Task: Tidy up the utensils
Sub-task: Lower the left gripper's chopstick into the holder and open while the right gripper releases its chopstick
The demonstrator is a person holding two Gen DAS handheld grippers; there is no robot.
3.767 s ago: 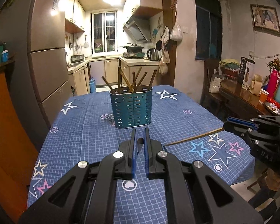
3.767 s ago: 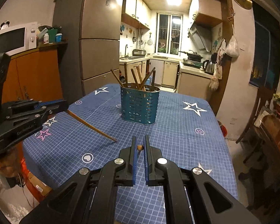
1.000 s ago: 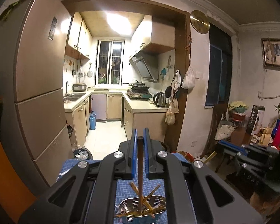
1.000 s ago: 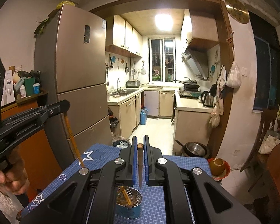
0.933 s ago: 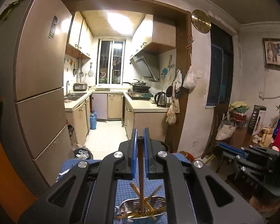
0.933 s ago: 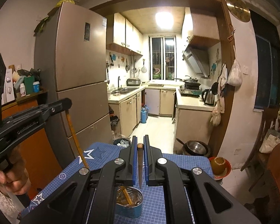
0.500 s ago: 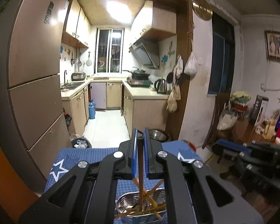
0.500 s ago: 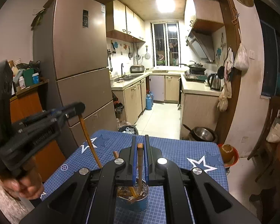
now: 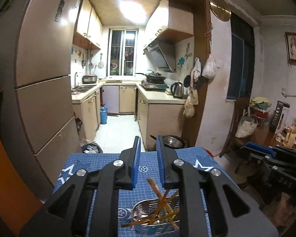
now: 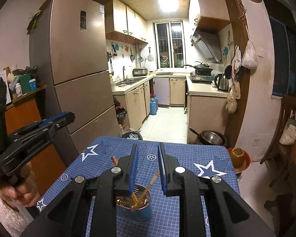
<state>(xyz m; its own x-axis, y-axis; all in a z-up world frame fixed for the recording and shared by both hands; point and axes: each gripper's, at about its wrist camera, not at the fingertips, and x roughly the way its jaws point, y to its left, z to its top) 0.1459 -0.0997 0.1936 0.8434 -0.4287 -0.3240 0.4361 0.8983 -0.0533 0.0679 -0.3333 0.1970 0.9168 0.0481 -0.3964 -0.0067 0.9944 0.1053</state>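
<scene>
Left claw [image 9: 148,162] and right claw [image 10: 147,165], half a second ago each pinching one brown wooden chopstick, now spread empty above teal perforated metal holder [image 10: 137,210] on blue star-patterned tabletop [image 10: 187,156]; chopsticks [image 9: 159,209] deposited inside.

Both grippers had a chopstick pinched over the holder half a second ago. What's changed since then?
Both let go. The left gripper and right gripper now stand open with nothing between their fingers, and the chopsticks they held have dropped in among the others in the blue utensil holder. Unchanged: both grippers hover above the holder, which stands in the same spot on the star-patterned tablecloth.
</scene>
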